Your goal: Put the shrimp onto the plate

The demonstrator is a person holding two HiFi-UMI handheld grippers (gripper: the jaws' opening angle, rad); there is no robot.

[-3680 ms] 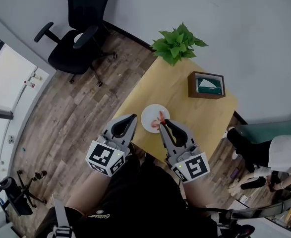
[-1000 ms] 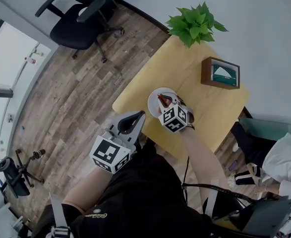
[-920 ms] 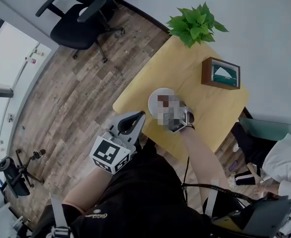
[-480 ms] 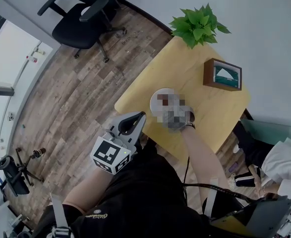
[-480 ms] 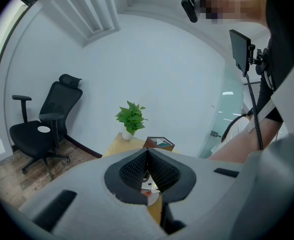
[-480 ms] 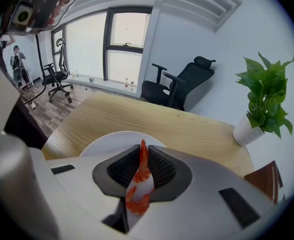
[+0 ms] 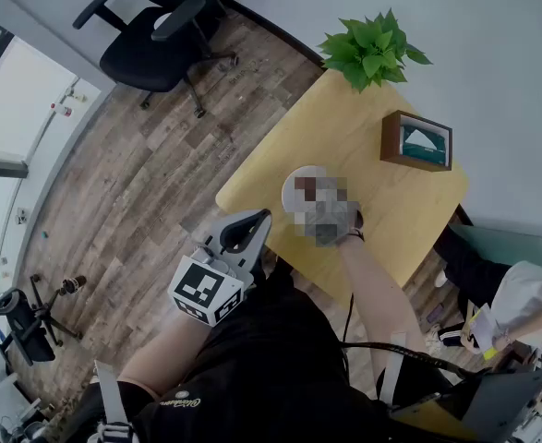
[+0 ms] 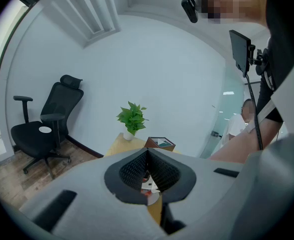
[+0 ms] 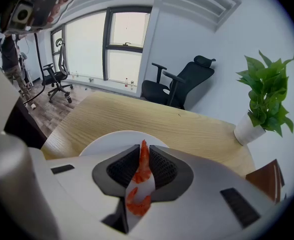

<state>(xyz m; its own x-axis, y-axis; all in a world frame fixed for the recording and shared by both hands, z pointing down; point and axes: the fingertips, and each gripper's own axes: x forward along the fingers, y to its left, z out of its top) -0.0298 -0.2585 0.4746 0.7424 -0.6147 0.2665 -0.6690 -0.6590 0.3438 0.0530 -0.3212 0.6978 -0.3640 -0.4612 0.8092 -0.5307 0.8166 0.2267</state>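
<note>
Holds the shrimp (image 9: pixel 142 165) nipped upright between the ridged black pads (image 9: pixel 163 169) of the right hand-held gripper (image 9: pixel 144 149), orange tip poking out past the fingertips; shows a curled orange part lower down, behind the pads, and cannot tell whether part of the same shrimp; hangs the catch over the white plate (image 9: pixel 104 140), lying just ahead of and below the jaws; cannot judge contact between the two; finds the plate resting on the pale wooden tabletop (image 9: pixel 187 126), toward the edge nearest the person; farther ahead and to the right of this hand-held gripper, a green potted plant (image 9: pixel 267 91) at the tabletop's far corner, and nearer in on the right the corner of a brown box (image 9: pixel 268 178); straight ahead beyond the tabletop, a black office chair (image 9: pixel 179 84) on the wood floor (image 9: pixel 61 109) before tall windows (image 9: pixel 106 44); to the left of and behind the right one, off the tabletop's near edge and above the person's lap, the left hand-held gripper (image 7: pixel 261 216); presses its jaws together at the tips, nothing between them.
</note>
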